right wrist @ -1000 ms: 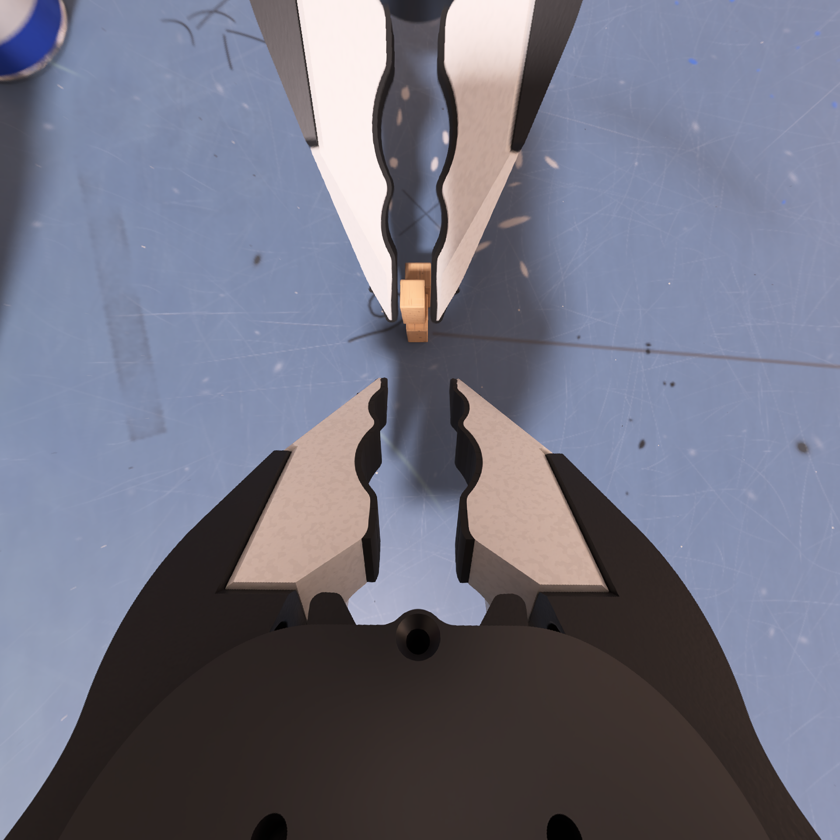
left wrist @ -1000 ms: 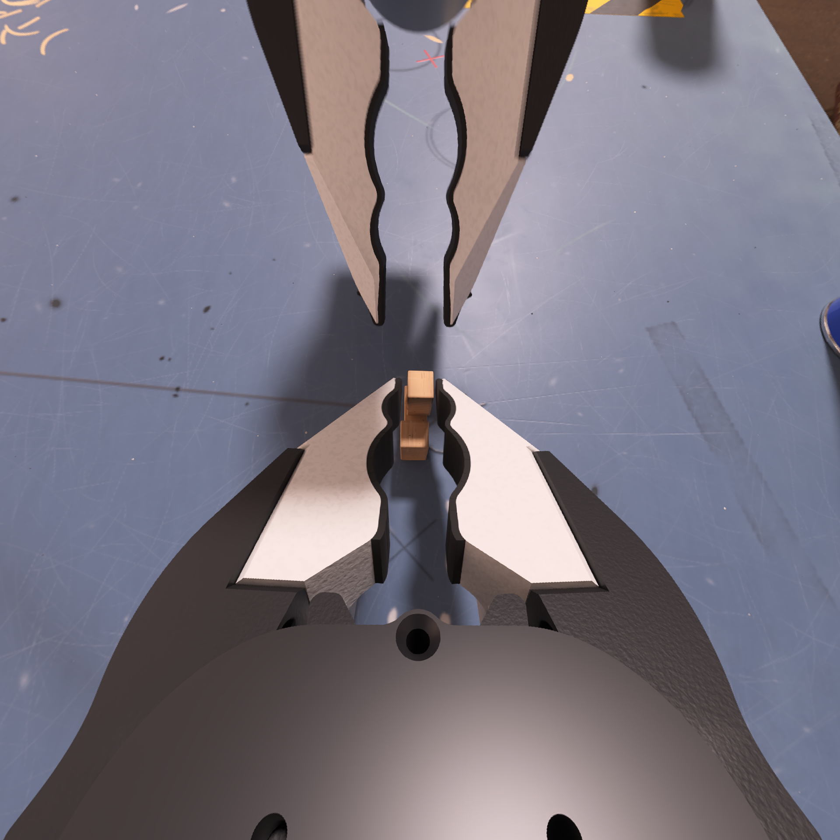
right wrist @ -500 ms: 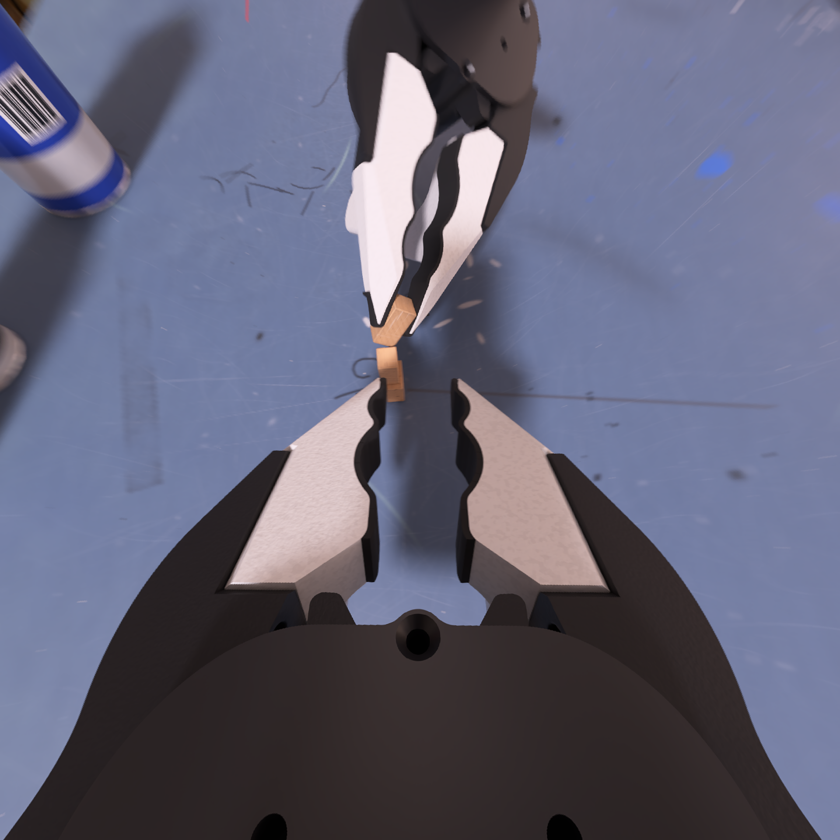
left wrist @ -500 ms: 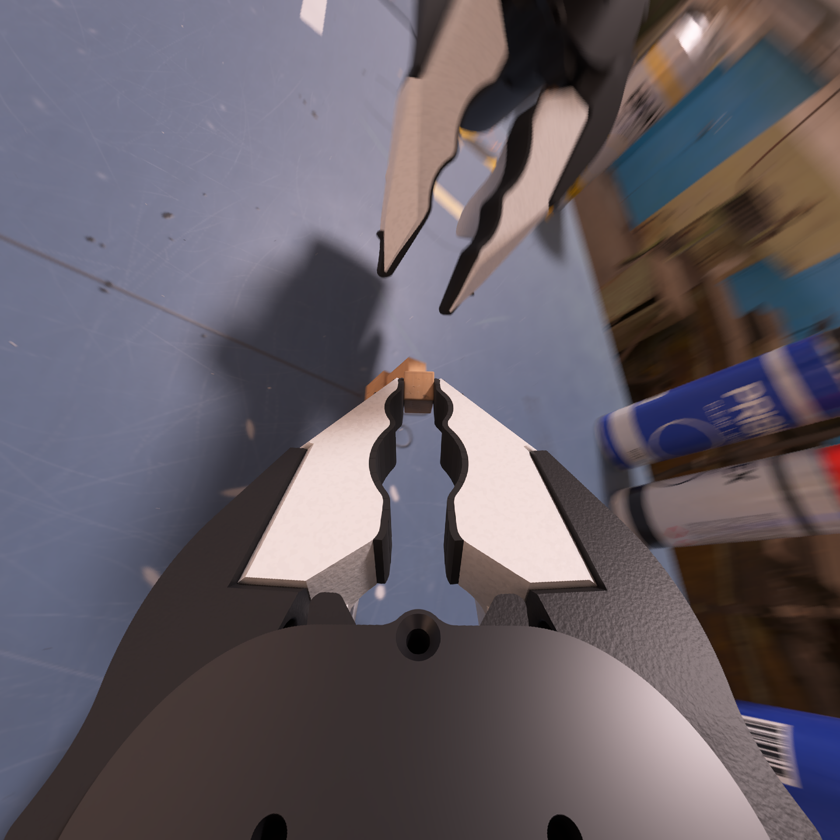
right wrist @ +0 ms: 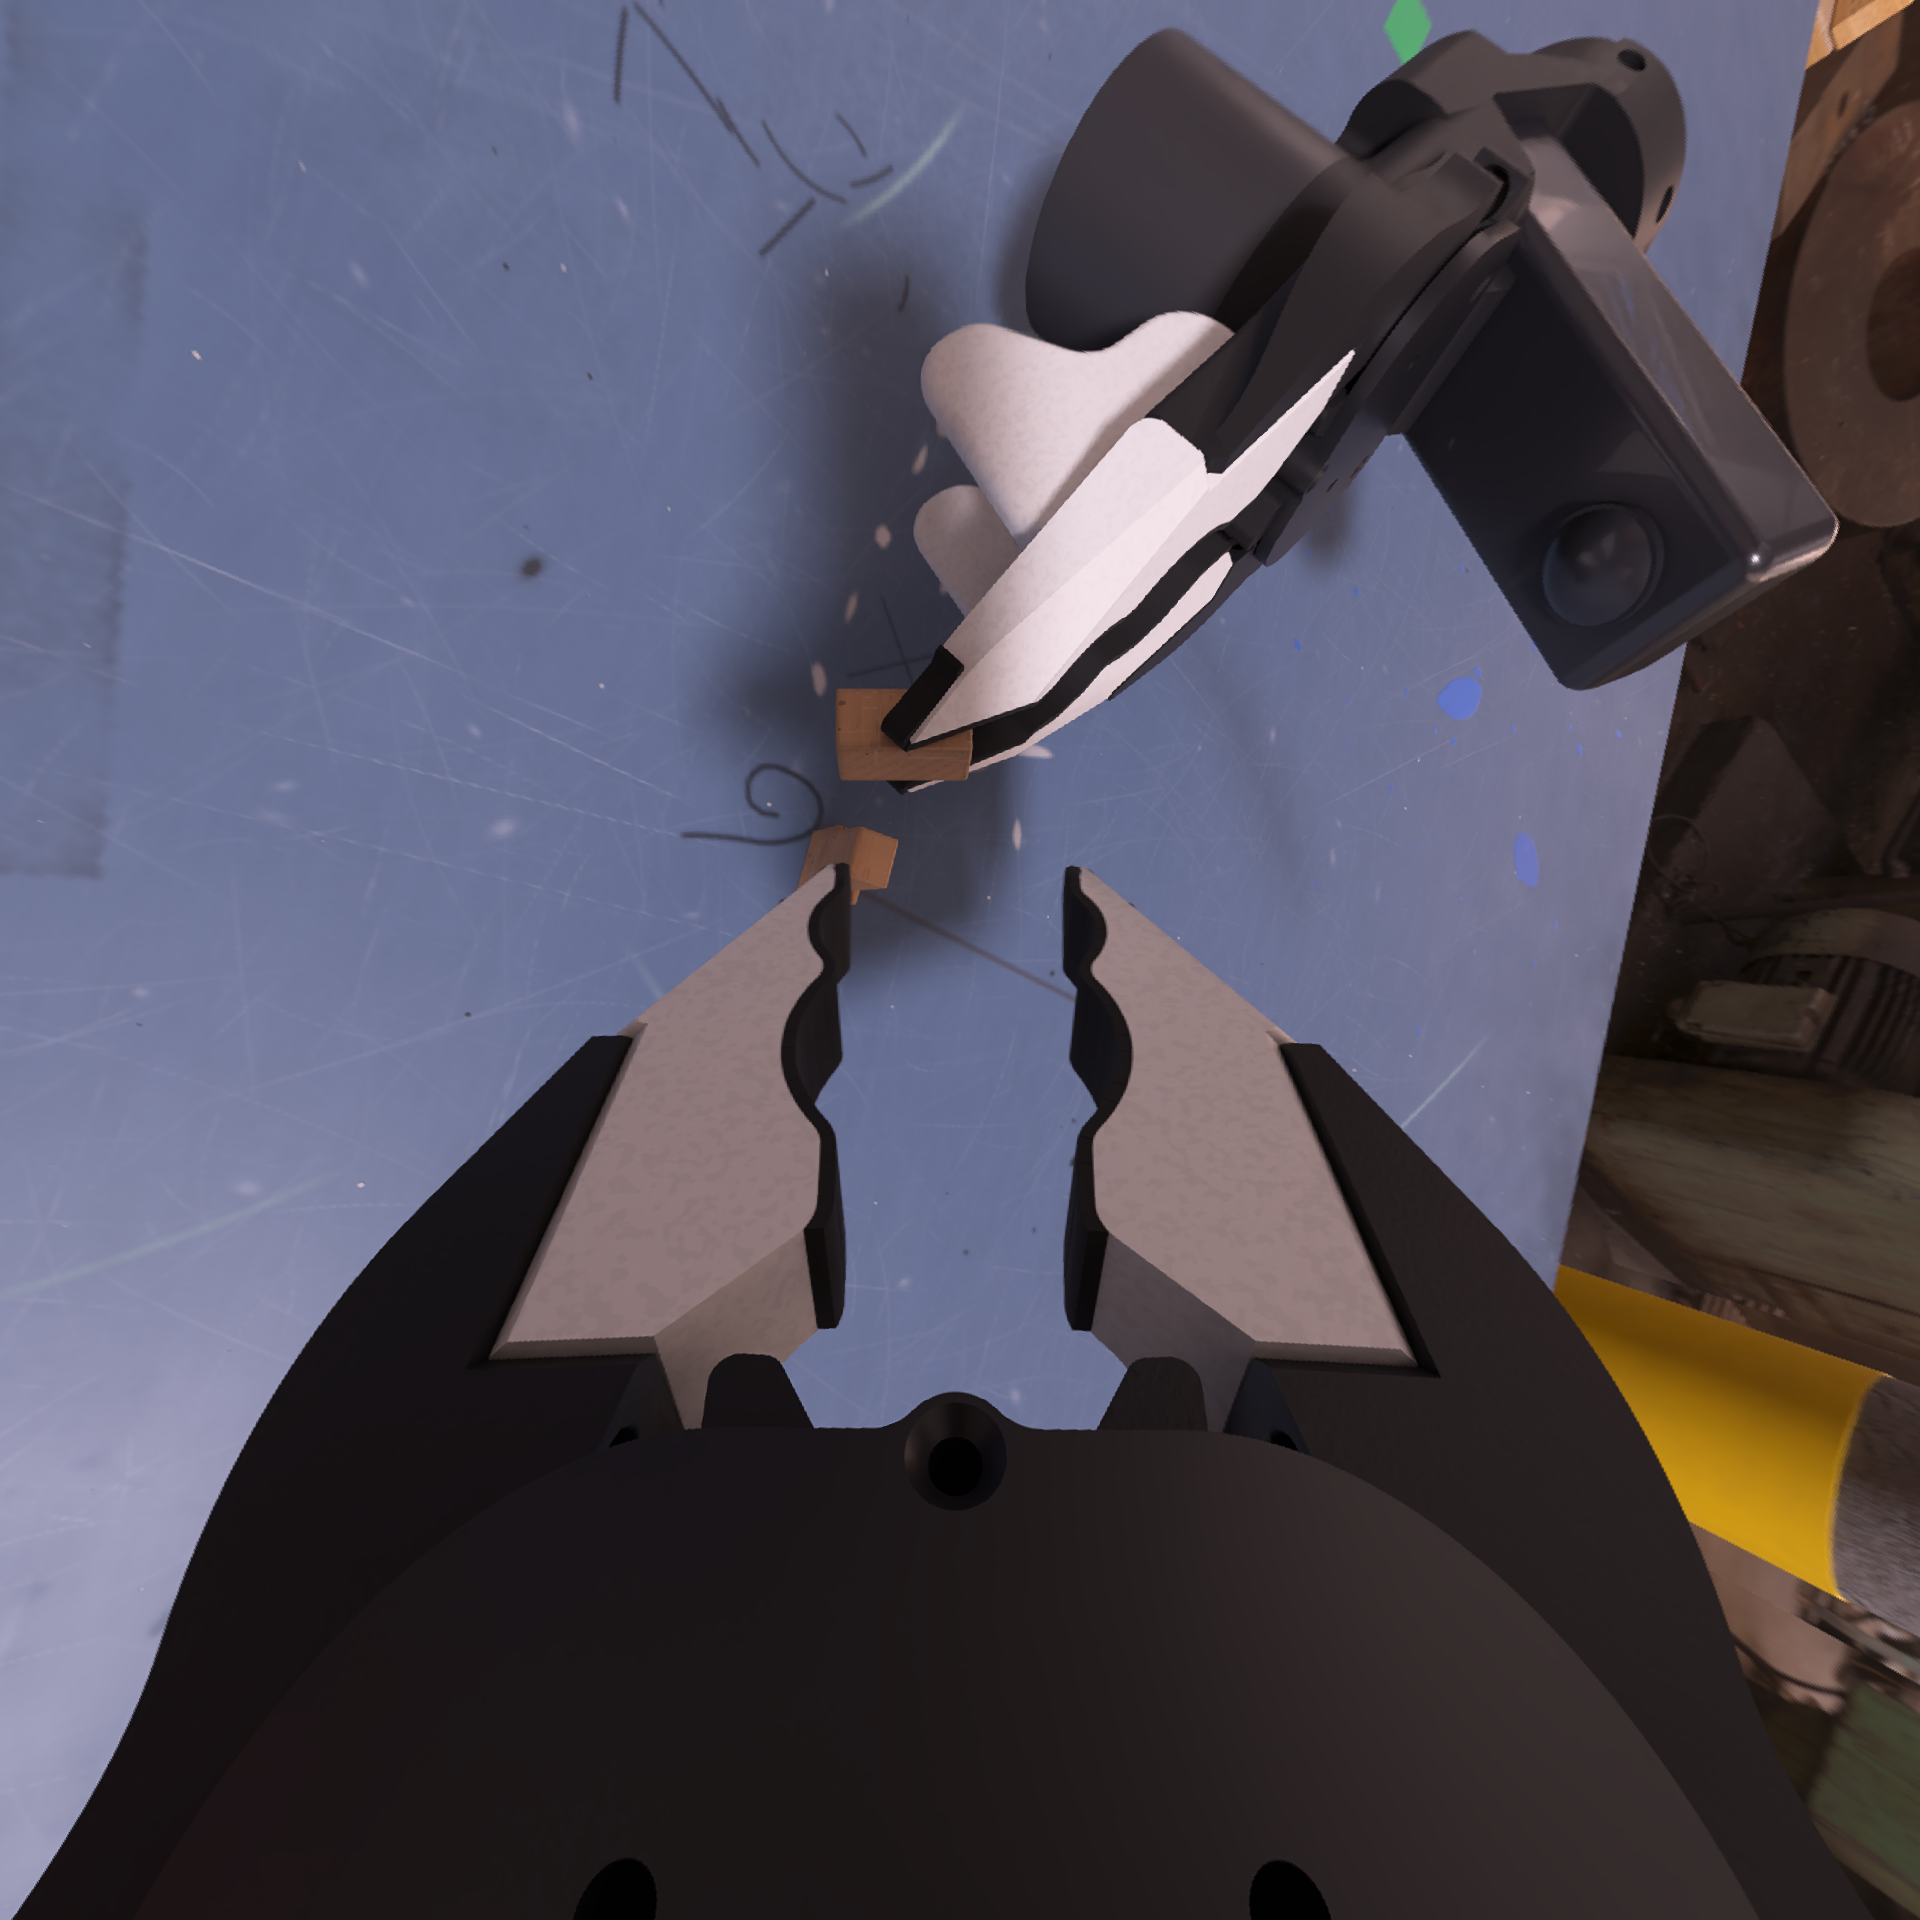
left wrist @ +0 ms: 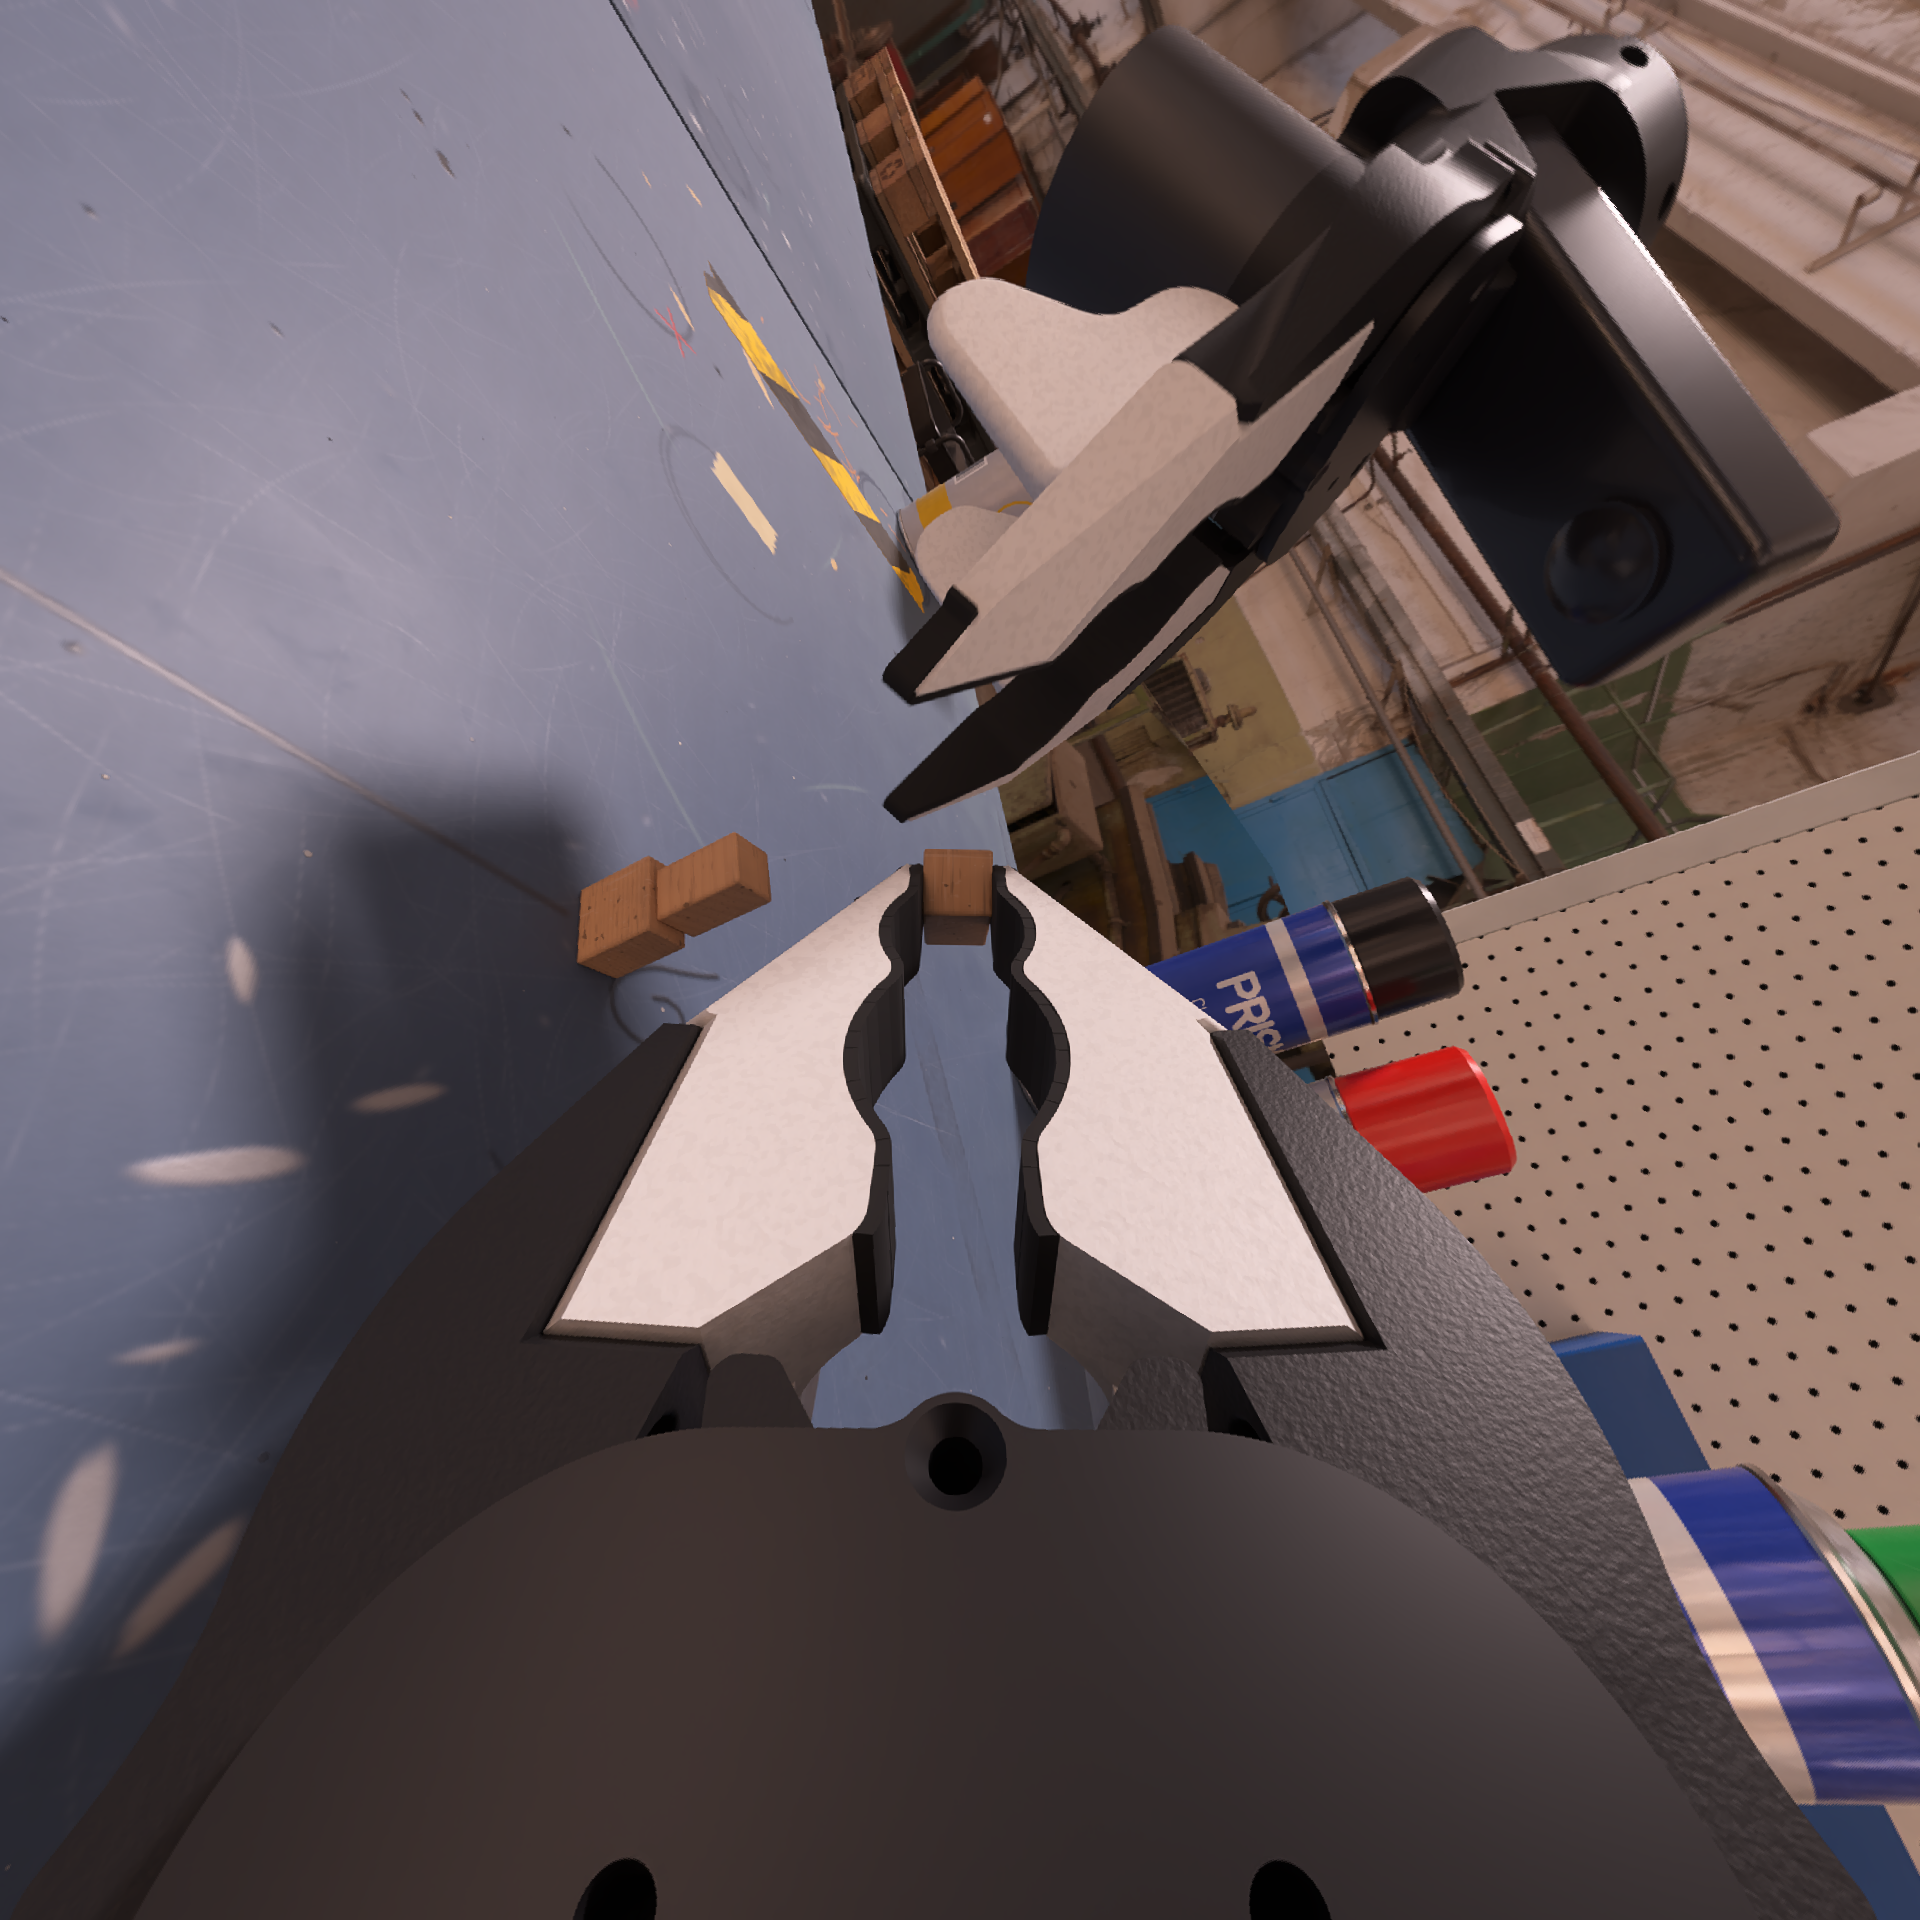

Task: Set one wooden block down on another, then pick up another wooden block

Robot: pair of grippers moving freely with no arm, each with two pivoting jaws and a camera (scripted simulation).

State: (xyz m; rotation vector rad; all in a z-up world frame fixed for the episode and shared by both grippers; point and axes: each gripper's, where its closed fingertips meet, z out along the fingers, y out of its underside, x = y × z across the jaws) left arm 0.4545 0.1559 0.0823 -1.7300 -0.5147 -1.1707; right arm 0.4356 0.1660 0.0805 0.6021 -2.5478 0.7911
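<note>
Left wrist view: the left gripper (left wrist: pixel 957 891), tilted steeply compared with a second ago, now carries a wooden block (left wrist: pixel 956 896) pinched between its fingertips and lifted clear of the blue worktop (left wrist: pixel 312 520); two stacked blocks (left wrist: pixel 670 902), touching and offset, rest on the worktop to its left. The right gripper (left wrist: pixel 900 743) hangs just beyond, its fingers apart and empty. Spray cans (left wrist: pixel 1340 961) and a pegboard (left wrist: pixel 1662 1143) lie to the right, with a cluttered workshop far behind. Right wrist view: the right gripper (right wrist: pixel 956 883) is wide open, holding nothing; the stacked pair (right wrist: pixel 850 854) sits at its left fingertip, and the left gripper (right wrist: pixel 920 753) holds its block (right wrist: pixel 868 743) just beyond. The stacking appears complete and the pick-up achieved. The worktop is scratched, paint-flecked and strewn with dark shavings (right wrist: pixel 790 177).
</note>
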